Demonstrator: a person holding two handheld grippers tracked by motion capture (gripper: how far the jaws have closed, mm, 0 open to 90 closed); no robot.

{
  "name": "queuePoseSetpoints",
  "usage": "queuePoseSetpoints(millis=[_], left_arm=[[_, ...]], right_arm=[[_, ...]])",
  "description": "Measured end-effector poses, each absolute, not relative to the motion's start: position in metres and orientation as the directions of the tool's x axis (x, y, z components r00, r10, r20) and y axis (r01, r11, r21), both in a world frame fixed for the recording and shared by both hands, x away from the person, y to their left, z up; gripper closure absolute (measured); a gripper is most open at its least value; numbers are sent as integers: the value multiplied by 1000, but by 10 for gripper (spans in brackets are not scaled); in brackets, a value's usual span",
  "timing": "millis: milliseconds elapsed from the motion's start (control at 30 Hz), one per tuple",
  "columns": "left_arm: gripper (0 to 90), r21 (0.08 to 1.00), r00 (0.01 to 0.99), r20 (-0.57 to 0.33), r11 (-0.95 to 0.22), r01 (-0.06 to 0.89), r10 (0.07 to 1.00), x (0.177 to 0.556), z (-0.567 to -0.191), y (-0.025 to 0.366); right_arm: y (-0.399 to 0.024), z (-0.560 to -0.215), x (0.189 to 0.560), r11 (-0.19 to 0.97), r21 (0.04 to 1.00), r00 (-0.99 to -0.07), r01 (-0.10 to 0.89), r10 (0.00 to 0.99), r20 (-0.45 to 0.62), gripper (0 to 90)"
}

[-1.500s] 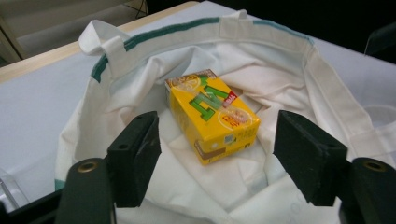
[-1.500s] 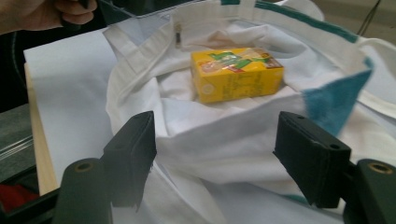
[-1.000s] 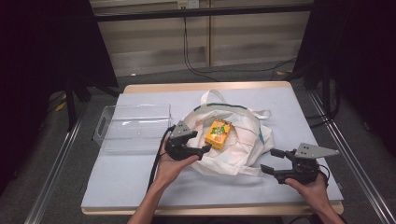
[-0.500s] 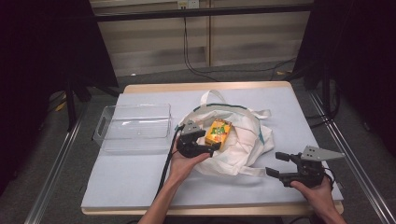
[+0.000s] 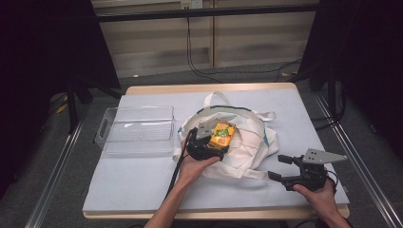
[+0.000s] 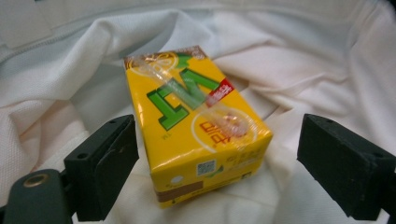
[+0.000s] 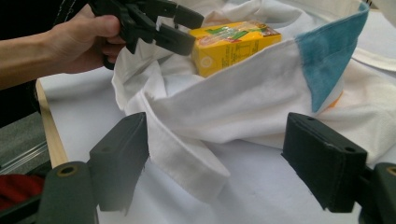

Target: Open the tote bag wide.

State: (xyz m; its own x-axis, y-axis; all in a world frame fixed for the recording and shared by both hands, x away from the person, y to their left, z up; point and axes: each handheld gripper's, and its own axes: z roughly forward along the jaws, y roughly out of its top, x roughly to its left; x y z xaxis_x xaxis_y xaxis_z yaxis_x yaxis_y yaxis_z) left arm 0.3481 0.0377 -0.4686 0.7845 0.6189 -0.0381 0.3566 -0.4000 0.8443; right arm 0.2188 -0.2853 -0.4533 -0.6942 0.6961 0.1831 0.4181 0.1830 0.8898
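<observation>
Your left gripper (image 5: 215,140) has moved forward and down from the bag's near edge to the yellow juice carton (image 6: 196,126). Its fingers have just been opening and now straddle the carton without pressing it, so a pickup looks imminent. The carton lies on the white tote bag (image 5: 247,142). Your right gripper (image 5: 281,167) hovers, fingers open and empty. A clear bin (image 5: 109,137) waits on the grey-topped desk (image 5: 142,180); the room is dark.
</observation>
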Motion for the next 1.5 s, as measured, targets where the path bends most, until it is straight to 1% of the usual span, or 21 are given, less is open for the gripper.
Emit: queuePoseSetpoints(millis=[100,200,300,433,467,567,600,633,700,800,833,867,900,1100,1267,1367,1400,1467,1500], left_arm=[[121,847,777,-49,-386,366,627,349,-470,37],[164,847,774,-38,-391,361,633,349,-470,37],[178,845,771,-37,-392,363,635,350,-471,36],[165,842,777,-28,-404,357,629,350,-472,35],[165,843,773,-43,-393,368,633,351,-472,36],[162,839,772,-30,-404,364,635,351,-474,34],[162,832,773,-9,-424,357,634,350,-474,33],[168,830,774,-7,-427,357,633,349,-474,32],[213,826,769,4,-436,357,639,350,-474,32],[255,828,761,-11,-420,371,649,351,-472,36],[263,836,761,-51,-390,387,646,352,-472,37],[266,839,764,-39,-394,375,644,353,-471,38],[270,837,764,-49,-391,384,644,352,-470,38],[274,836,783,-74,-390,387,618,353,-460,43],[275,837,789,-118,-368,406,603,352,-452,47],[276,833,794,-129,-370,412,594,353,-448,51],[276,827,795,-117,-385,410,595,353,-446,53],[276,829,795,-138,-370,419,591,354,-441,56],[276,830,799,-134,-374,414,587,354,-437,58]], right_arm=[[-284,-455,220,186,886,-696,424,693,187,227],[-284,-456,221,190,885,-702,424,687,189,231],[-284,-457,222,193,881,-704,432,683,195,236],[-284,-457,222,177,879,-705,443,674,220,242],[-285,-457,222,173,883,-709,437,671,219,243],[-286,-456,221,171,884,-704,434,677,215,244],[-286,-456,221,169,886,-704,432,677,214,244],[-286,-456,221,171,887,-706,429,675,212,244],[-286,-456,221,174,885,-706,433,675,213,244],[-286,-456,221,182,884,-708,431,675,207,246],[-286,-457,221,180,884,-709,431,673,209,246],[-286,-457,222,181,884,-711,431,671,210,246],[-286,-457,222,170,883,-708,437,670,222,247],[-286,-457,222,170,885,-708,434,672,219,249],[-286,-457,222,174,884,-712,433,668,217,248],[-286,-457,222,174,884,-711,433,669,217,248],[-286,-457,222,174,885,-712,433,668,216,248],[-285,-457,222,175,884,-713,434,666,218,248],[-285,-457,222,175,884,-713,434,666,218,248]])
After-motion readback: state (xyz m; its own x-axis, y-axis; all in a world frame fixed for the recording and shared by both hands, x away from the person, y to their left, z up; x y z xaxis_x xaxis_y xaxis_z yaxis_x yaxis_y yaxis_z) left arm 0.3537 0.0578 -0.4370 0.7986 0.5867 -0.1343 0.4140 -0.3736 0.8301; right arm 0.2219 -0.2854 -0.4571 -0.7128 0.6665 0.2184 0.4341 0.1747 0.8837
